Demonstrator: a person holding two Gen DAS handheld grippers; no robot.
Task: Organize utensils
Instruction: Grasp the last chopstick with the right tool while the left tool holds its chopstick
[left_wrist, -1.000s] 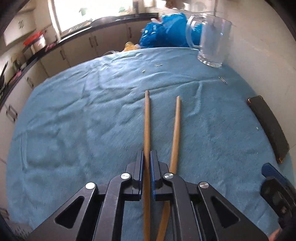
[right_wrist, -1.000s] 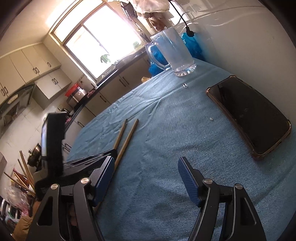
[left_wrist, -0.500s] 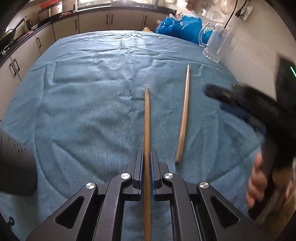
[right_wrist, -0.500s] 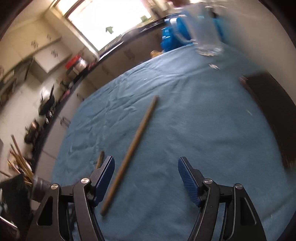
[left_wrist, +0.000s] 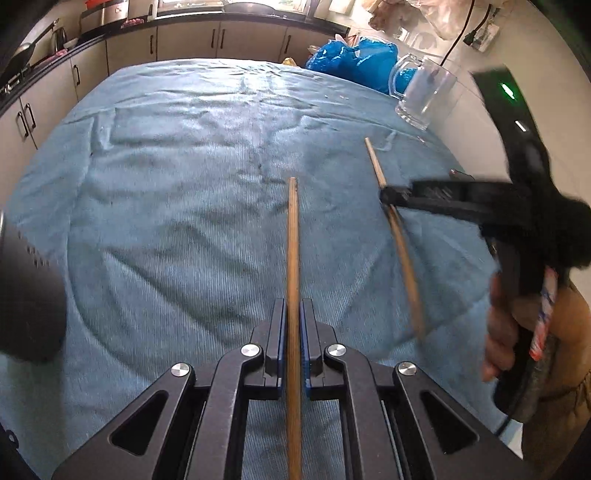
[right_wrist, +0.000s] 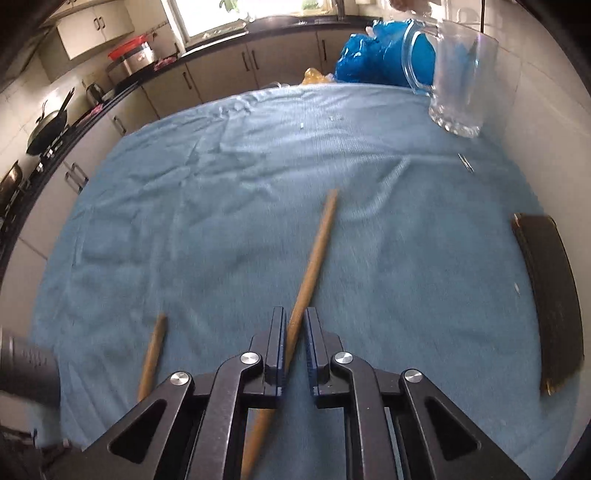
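Two wooden chopsticks are over the blue cloth (left_wrist: 166, 221). My left gripper (left_wrist: 293, 314) is shut on one chopstick (left_wrist: 293, 251), which runs straight out ahead between the pads. In the right wrist view that chopstick (right_wrist: 153, 350) shows at the lower left. My right gripper (right_wrist: 294, 325) is closing its jaws on the second chopstick (right_wrist: 314, 258), which slants up to the right between the pads, and they press on it. From the left wrist view the right gripper (left_wrist: 388, 195) pinches that chopstick (left_wrist: 400, 243) near its middle, with a person's hand (left_wrist: 498, 325) on the handle.
A glass mug (right_wrist: 458, 74) stands at the far right corner beside a blue plastic bag (right_wrist: 380, 51). A dark phone (right_wrist: 550, 295) lies along the right edge by the wall. A dark rounded container (left_wrist: 26, 288) sits at the left. Kitchen cabinets line the back.
The right gripper came in over the second chopstick and its jaws went from wide open to closed round it. The left gripper has carried its chopstick away to the left.
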